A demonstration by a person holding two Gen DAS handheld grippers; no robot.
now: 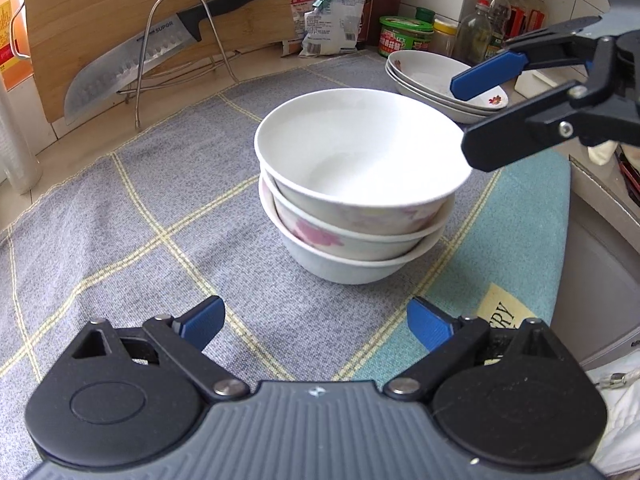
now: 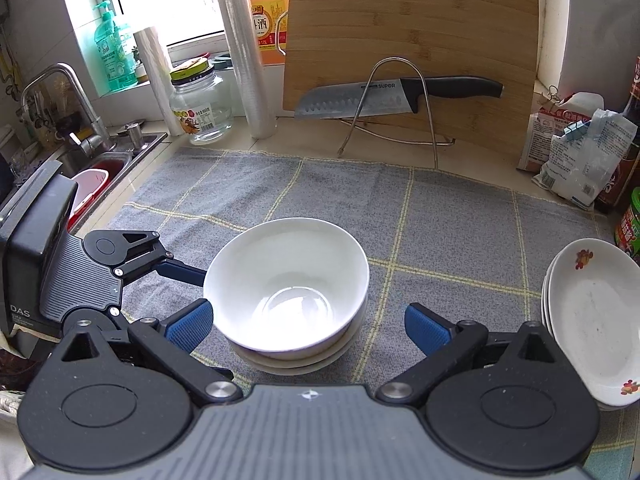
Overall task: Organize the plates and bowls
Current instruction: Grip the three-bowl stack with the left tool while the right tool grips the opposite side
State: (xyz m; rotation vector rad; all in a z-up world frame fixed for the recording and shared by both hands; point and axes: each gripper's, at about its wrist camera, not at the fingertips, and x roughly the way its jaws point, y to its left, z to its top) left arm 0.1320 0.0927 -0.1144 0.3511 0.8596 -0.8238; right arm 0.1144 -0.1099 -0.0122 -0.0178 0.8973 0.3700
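Observation:
Three white bowls (image 1: 356, 184) stand nested in a stack on the grey checked cloth (image 1: 140, 220); the stack also shows in the right wrist view (image 2: 288, 288). A stack of shallow white plates (image 1: 432, 80) with small flower prints sits behind and to the right, and at the right edge of the right wrist view (image 2: 592, 320). My left gripper (image 1: 316, 324) is open and empty, just short of the bowls. My right gripper (image 2: 308, 324) is open and empty above the bowls' near rim; it also shows from the side in the left wrist view (image 1: 464, 116).
A bamboo cutting board (image 2: 412, 52) and a knife (image 2: 396, 96) on a wire rack stand at the back. Jars and bottles (image 1: 480, 28) and bags (image 2: 576, 152) line the right. A sink (image 2: 96, 168) with a tap lies on the left. A glass jar (image 2: 200, 108) stands near the window.

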